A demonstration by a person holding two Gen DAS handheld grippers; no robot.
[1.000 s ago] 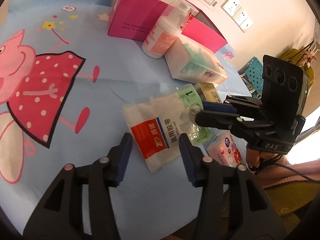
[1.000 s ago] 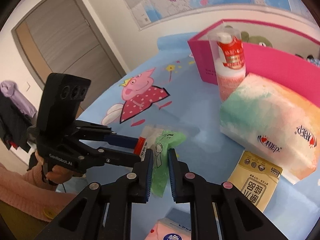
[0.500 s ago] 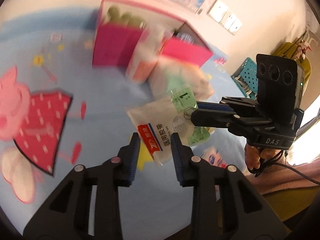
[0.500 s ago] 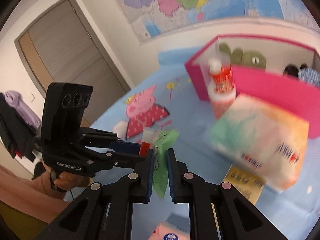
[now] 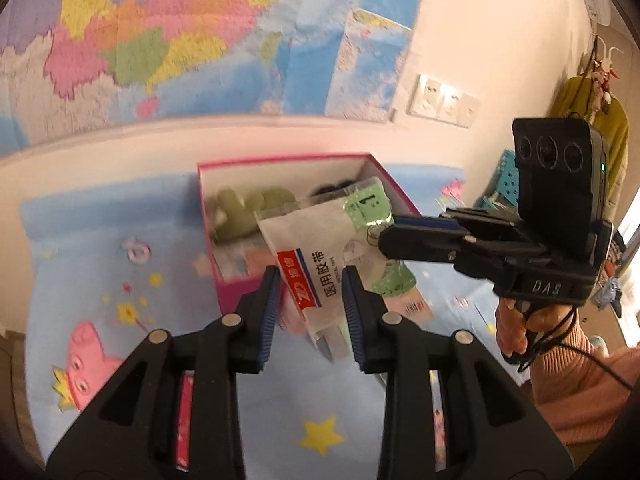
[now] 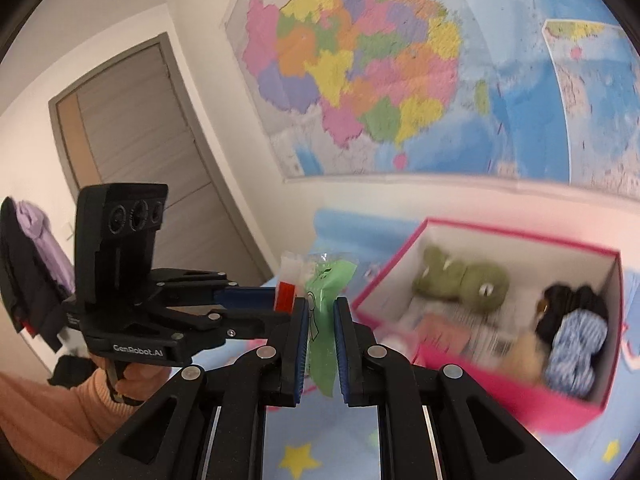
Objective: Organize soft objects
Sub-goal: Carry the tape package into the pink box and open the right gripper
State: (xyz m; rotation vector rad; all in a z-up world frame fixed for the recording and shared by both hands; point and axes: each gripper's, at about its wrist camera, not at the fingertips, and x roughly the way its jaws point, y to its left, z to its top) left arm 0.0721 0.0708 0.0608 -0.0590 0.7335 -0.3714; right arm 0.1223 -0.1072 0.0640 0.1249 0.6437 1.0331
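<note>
We hold two soft packets clear of the blue cloth [image 5: 120, 360], one per claw. The left gripper [image 5: 310, 300] is clamped on the white packet with the red label [image 5: 316, 256], long axis running from 6 toward 12 between the pads. The right gripper [image 6: 320, 340] is pinched nearly flat on the green packet [image 6: 325, 320], which stands upright in its jaws. The pink box [image 6: 500, 396] — open, with a green plush toy [image 6: 460, 280] inside — lies at 2 o'clock from the right claw, at 12 o'clock just beyond the left. We judge the left hand nearer the opening; both loads need carrying forward over the rim.
</note>
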